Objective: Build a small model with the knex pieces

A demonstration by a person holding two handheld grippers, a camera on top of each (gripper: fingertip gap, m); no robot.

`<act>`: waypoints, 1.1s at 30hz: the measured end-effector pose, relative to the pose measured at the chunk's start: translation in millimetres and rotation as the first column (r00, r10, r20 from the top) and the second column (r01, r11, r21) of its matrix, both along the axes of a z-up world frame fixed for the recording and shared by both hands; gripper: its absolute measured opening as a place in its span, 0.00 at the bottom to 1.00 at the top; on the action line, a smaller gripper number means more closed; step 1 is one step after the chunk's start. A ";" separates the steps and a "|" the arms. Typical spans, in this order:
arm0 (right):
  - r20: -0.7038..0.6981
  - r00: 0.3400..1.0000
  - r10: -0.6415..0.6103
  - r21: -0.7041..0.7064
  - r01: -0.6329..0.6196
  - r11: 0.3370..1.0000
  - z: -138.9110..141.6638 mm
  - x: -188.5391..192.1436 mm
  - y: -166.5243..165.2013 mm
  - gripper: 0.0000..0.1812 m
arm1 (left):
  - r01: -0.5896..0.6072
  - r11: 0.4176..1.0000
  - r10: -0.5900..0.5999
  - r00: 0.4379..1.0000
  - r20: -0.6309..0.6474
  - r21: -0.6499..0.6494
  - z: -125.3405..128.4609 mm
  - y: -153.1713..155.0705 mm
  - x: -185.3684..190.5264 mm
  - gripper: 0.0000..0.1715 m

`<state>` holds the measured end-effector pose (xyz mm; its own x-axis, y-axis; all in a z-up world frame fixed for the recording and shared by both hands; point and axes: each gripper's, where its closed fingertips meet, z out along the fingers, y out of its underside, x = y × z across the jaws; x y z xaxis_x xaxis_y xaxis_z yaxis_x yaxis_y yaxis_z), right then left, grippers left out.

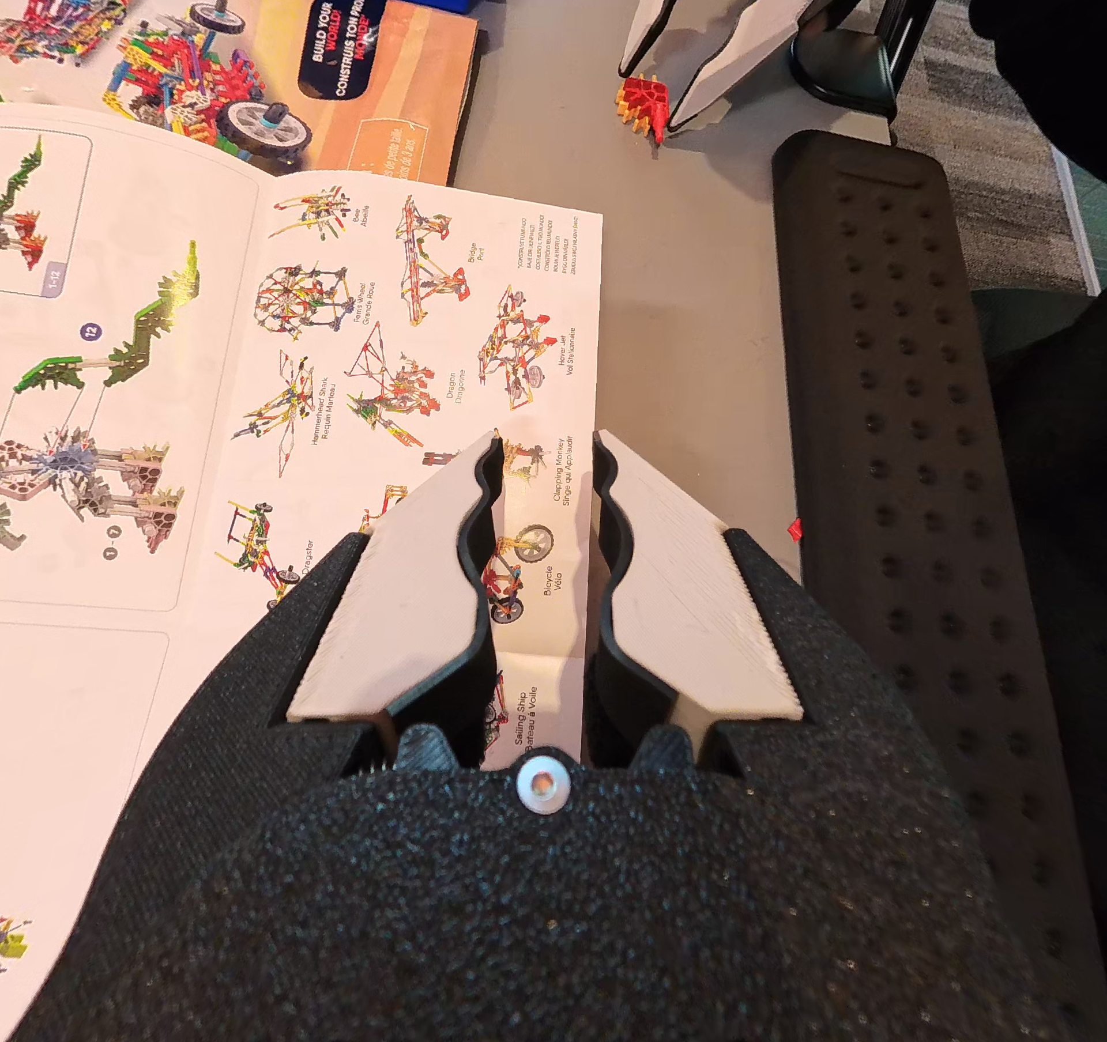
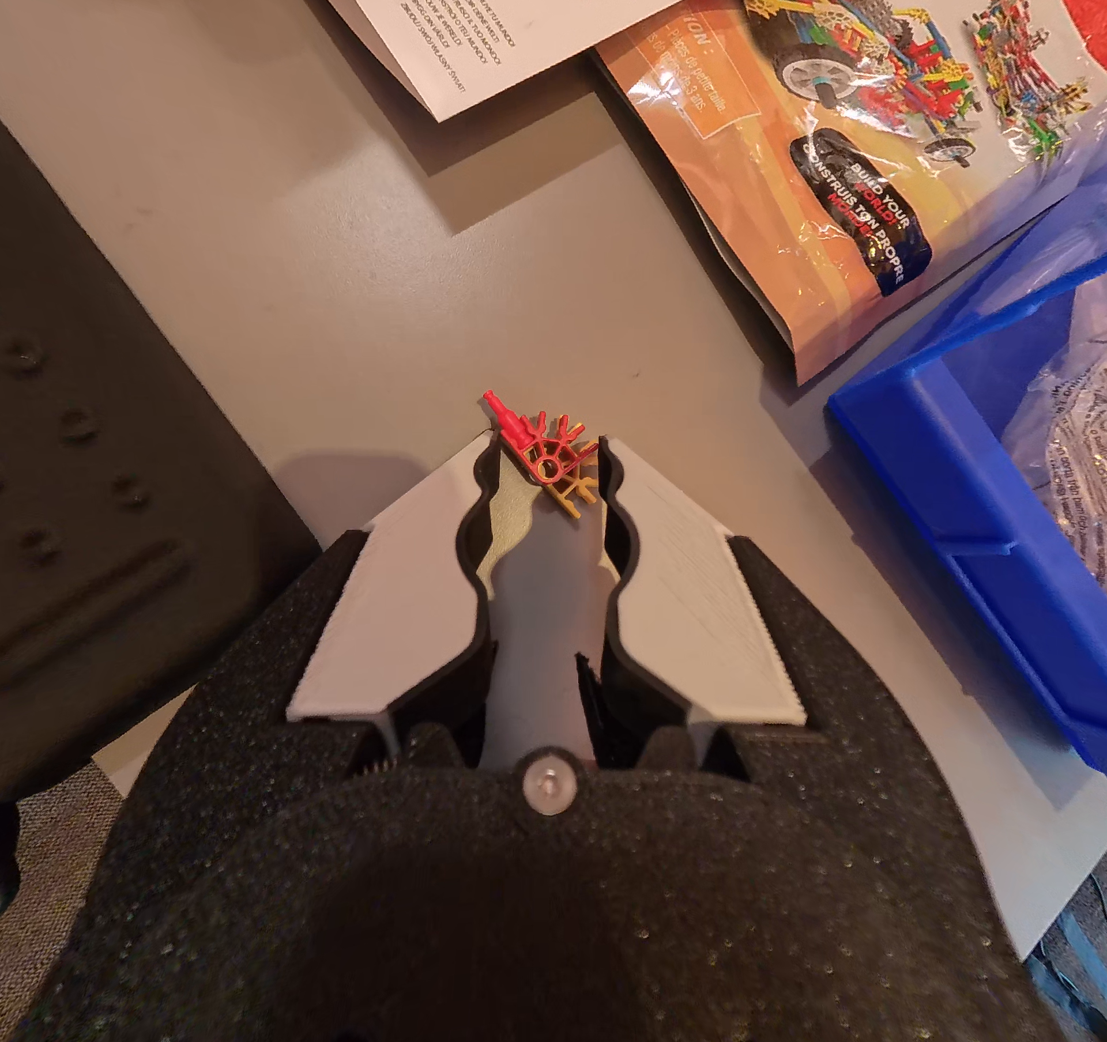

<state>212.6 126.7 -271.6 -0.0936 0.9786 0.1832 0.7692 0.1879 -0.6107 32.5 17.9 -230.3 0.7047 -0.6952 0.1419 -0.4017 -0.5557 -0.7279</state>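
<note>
Red-and-yellow connector piece (image 2: 554, 462) on the grey table (image 2: 371, 306), between the parted tips of the right gripper (image 2: 546, 444).
Not yet pinched. Left gripper (image 1: 546, 441) part-open, empty, above the instruction booklet (image 1: 359, 354); farther off, printed bag (image 2: 838, 145), blue bin (image 2: 958, 474).

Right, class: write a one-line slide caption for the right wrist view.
Open right gripper straddling a red-and-yellow connector piece on the grey table.

red and yellow connector piece (image 2: 554, 465), on grey table (image 2: 359, 271)
</note>
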 end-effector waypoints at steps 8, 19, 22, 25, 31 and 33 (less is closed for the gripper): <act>-0.004 1.000 0.008 0.009 -0.008 1.000 3.7 -3.7 -1.6 0.18 | -0.001 1.000 0.001 1.000 0.000 -0.003 -1.0 0.3 -0.8 0.16; -0.035 0.996 0.078 -0.016 -0.079 0.997 8.3 -21.7 -23.2 0.18 | 0.003 1.000 -0.003 1.000 0.000 -0.008 -3.1 0.8 0.5 0.16; -0.003 0.995 0.095 -0.024 -0.096 0.995 -2.5 -24.0 -27.9 0.18 | 0.005 1.000 -0.005 1.000 0.000 -0.009 -3.4 0.7 0.9 0.16; -0.012 0.996 0.093 -0.046 -0.093 0.995 -4.5 -25.7 -30.0 0.18 | 0.005 1.000 -0.005 1.000 0.000 -0.011 -3.8 0.6 1.0 0.16; -0.029 0.998 0.049 -0.028 -0.050 0.998 6.0 -14.2 -22.4 0.26 | 0.005 1.000 -0.005 1.000 0.000 -0.010 -3.3 0.5 0.7 0.16; -0.032 0.999 -0.004 -0.018 0.004 1.000 8.2 -4.0 -12.9 0.26 | 0.005 1.000 -0.005 1.000 0.001 -0.009 -3.0 0.4 0.4 0.16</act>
